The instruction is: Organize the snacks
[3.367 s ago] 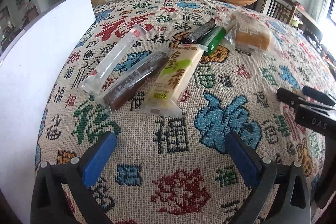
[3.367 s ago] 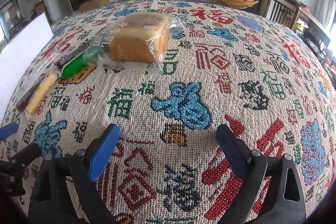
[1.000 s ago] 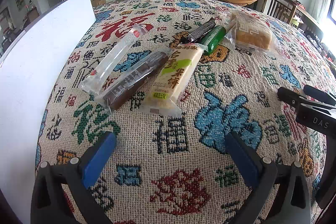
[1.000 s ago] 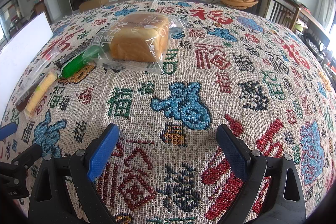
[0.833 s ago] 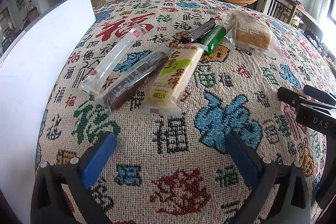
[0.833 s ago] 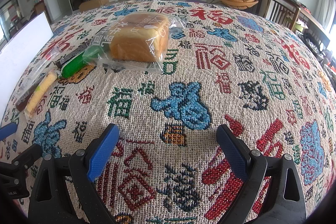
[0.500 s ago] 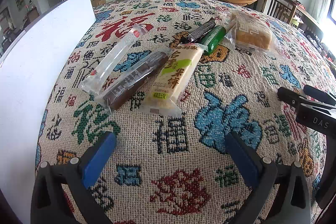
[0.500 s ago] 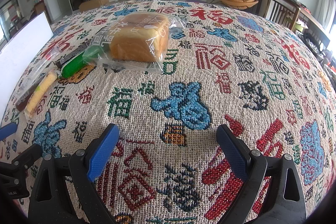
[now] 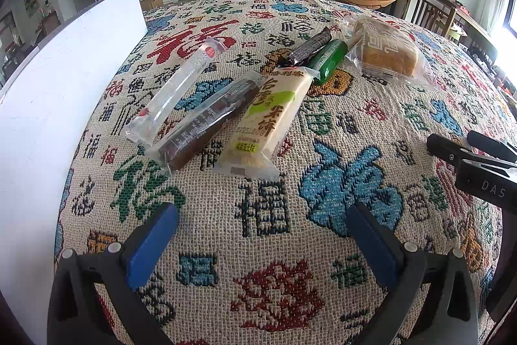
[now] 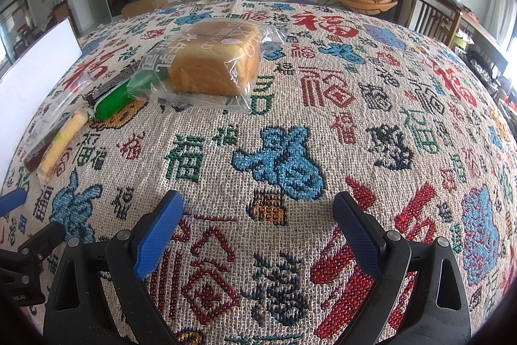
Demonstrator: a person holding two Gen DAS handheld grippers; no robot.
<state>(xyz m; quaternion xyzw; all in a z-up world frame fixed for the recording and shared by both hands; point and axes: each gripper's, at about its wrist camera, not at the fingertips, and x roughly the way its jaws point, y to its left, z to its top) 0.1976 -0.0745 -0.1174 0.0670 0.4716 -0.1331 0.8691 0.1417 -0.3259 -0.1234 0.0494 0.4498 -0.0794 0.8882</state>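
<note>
— Where do we stand with our left gripper (image 9: 261, 235)?

— We hold it low over the patterned tablecloth (image 9: 339, 183), its blue-padded fingers (image 9: 152, 243) spread wide with nothing between them. Ahead of it and a little to its left lie three long packets side by side: a clear wrapper (image 9: 179, 86) farthest left, a dark brown bar (image 9: 206, 125) touching it, and the yellow rice cake pack (image 9: 269, 115) nearest the middle.

— And further out?

— Beyond the rice cake pack, ahead and slightly right, we see a black stick packet (image 9: 308, 49) and a green stick packet (image 9: 329, 62) lying against each other, with the bagged bread loaf (image 9: 386, 54) just to their right. A white board (image 9: 48, 105) stands along the left side.

— What about our right gripper (image 10: 258, 222)?

— Its fingers (image 10: 158, 230) are parted just as wide, holding nothing, above bare cloth. The bread loaf sits well ahead of it and a touch left, its bag overlapping the end of the green packet. The other snacks trail off to its far left.

— Do the grippers see each other?

— Yes, each shows at the edge of the other's view, well apart from every snack.
</note>
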